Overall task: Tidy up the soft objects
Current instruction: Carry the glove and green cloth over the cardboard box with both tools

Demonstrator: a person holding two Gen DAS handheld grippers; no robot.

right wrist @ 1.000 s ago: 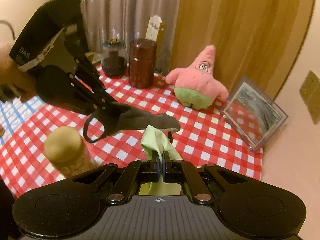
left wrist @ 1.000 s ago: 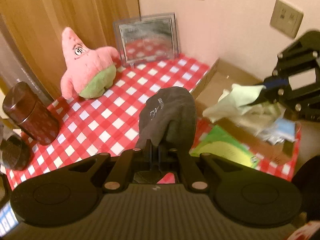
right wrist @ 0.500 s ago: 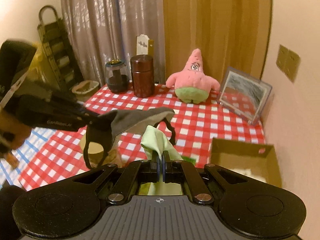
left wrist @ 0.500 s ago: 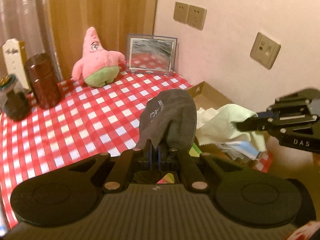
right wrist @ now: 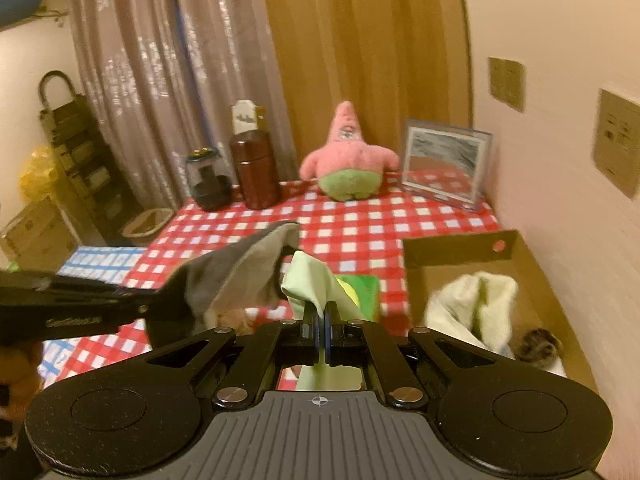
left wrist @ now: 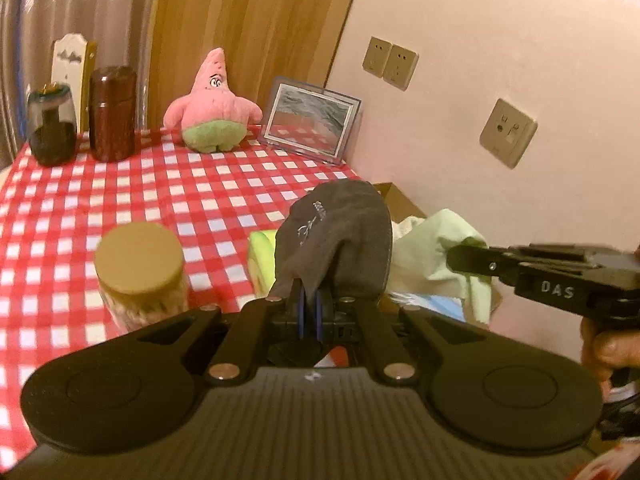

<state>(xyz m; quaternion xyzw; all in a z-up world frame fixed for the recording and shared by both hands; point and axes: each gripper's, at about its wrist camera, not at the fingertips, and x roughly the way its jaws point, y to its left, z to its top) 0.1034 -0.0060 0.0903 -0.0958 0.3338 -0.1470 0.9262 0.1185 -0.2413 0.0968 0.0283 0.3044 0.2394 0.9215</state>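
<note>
Left gripper (left wrist: 310, 312) pinches the dark mask (left wrist: 336, 240), right gripper (right wrist: 322, 332) the green cloth (right wrist: 312, 284); either could snag beside the cardboard box (right wrist: 460, 250).

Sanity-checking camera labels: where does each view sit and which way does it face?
Left wrist: on the left gripper, shut on the grey cloth; faces the far wall across the checked table; right gripper and a hand show.
Right wrist: on the right gripper, shut on the green cloth; faces the curtain and the cardboard box; left gripper enters from the left.
Shared: pink plush, picture frame, brown canister.
</note>
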